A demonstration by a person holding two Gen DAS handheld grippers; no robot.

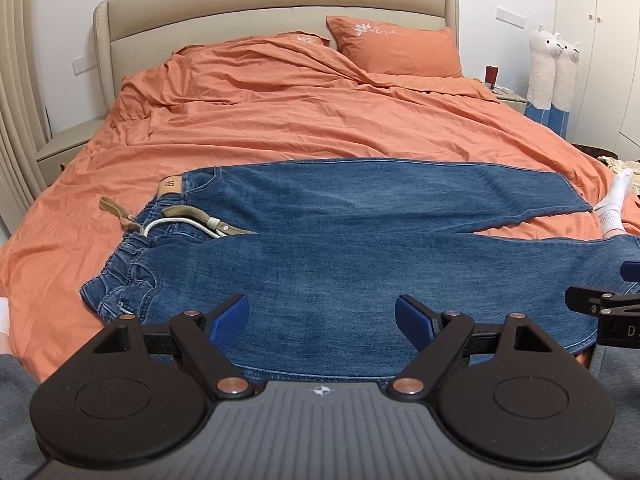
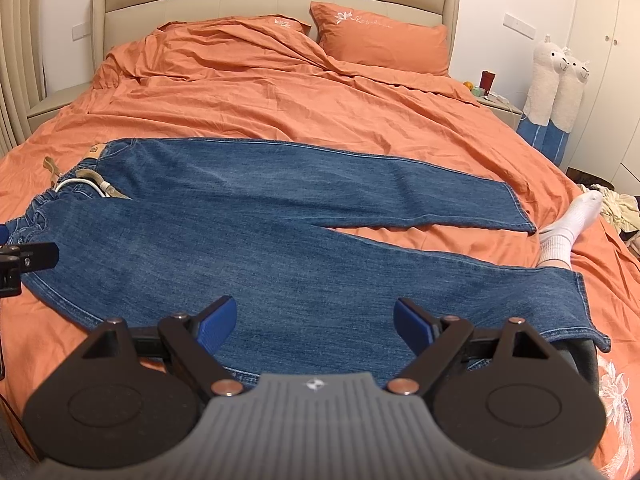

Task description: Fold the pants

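Note:
Blue jeans [image 1: 340, 248] lie flat across the orange bed, waistband to the left with a tan belt [image 1: 180, 212], both legs spread to the right. They show the same way in the right wrist view [image 2: 304, 248]. My left gripper [image 1: 322, 316] is open and empty, just above the near leg's front edge by the hip. My right gripper [image 2: 314, 318] is open and empty above the near leg, toward its hem [image 2: 592, 312]. Each gripper shows at the edge of the other's view: the right one [image 1: 600, 304] and the left one [image 2: 28, 258].
The orange duvet [image 1: 300, 120] covers the bed, with a pillow [image 1: 396, 46] at the beige headboard. A foot in a white sock [image 2: 568, 228] rests on the bed right of the far leg's hem. Nightstands stand on both sides; two plush alpacas [image 2: 556, 80] stand at the right.

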